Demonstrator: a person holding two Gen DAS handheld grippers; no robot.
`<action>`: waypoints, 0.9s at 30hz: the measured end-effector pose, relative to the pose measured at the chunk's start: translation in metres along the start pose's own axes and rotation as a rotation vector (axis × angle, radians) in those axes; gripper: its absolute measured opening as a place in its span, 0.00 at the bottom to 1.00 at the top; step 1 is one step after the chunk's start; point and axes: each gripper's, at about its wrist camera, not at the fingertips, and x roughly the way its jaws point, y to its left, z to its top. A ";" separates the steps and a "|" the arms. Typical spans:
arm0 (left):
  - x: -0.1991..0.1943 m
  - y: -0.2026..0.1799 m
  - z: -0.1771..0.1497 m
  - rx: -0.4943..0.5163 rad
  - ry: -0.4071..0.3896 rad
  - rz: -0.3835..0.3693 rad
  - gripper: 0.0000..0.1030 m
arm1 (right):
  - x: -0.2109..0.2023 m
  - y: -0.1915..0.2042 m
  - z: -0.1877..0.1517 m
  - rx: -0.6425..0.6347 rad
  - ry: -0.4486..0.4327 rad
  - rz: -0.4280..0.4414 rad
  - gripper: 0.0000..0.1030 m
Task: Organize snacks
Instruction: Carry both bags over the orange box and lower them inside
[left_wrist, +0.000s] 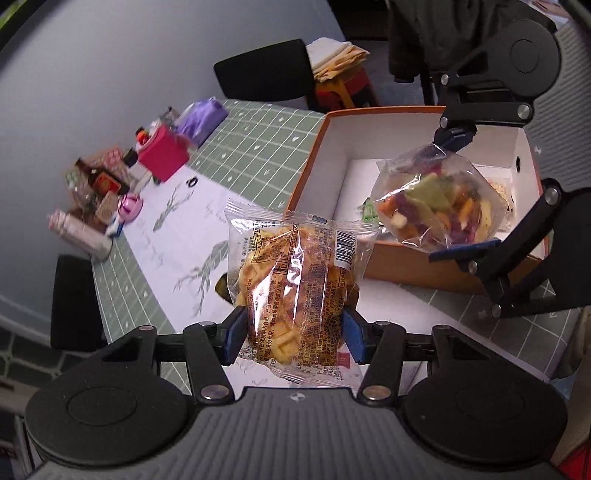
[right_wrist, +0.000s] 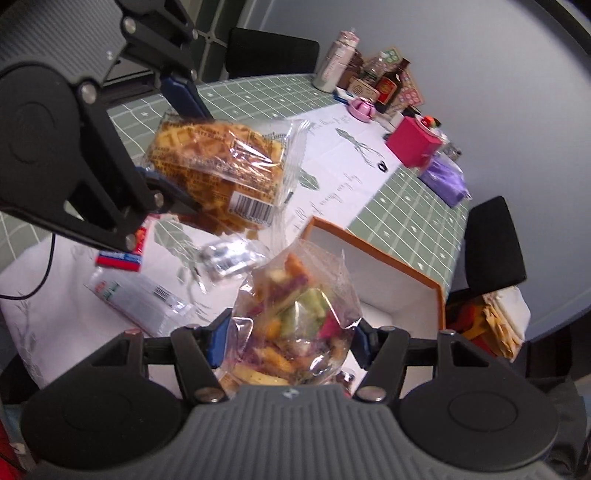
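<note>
My left gripper (left_wrist: 293, 338) is shut on a clear packet of waffles (left_wrist: 295, 280) and holds it above the table, just left of the orange box (left_wrist: 314, 162). The waffle packet also shows in the right wrist view (right_wrist: 218, 173). My right gripper (right_wrist: 290, 345) is shut on a clear bag of mixed dried vegetable chips (right_wrist: 299, 328) and holds it over the open box (right_wrist: 406, 291). In the left wrist view the chip bag (left_wrist: 439, 201) hangs above the box's white inside. More snack packets lie in the box under it, mostly hidden.
Loose packets lie on the white cloth: a clear pack with green print (right_wrist: 136, 295), a red-and-blue one (right_wrist: 122, 258), a silvery one (right_wrist: 225, 258). A pink box (left_wrist: 162, 153), purple pouch (left_wrist: 201, 116), bottles (left_wrist: 103, 182) and a tin (left_wrist: 79, 234) crowd the far edge. Black chairs (left_wrist: 264, 70) surround the table.
</note>
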 end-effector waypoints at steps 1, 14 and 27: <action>0.001 -0.003 0.004 0.015 -0.005 0.004 0.60 | 0.003 -0.003 -0.003 0.005 0.011 -0.009 0.60; 0.029 -0.032 0.054 0.164 -0.059 0.061 0.60 | 0.038 -0.051 -0.037 0.108 0.089 -0.090 0.60; 0.080 -0.060 0.098 0.203 -0.123 0.067 0.60 | 0.082 -0.101 -0.066 0.215 0.118 -0.144 0.60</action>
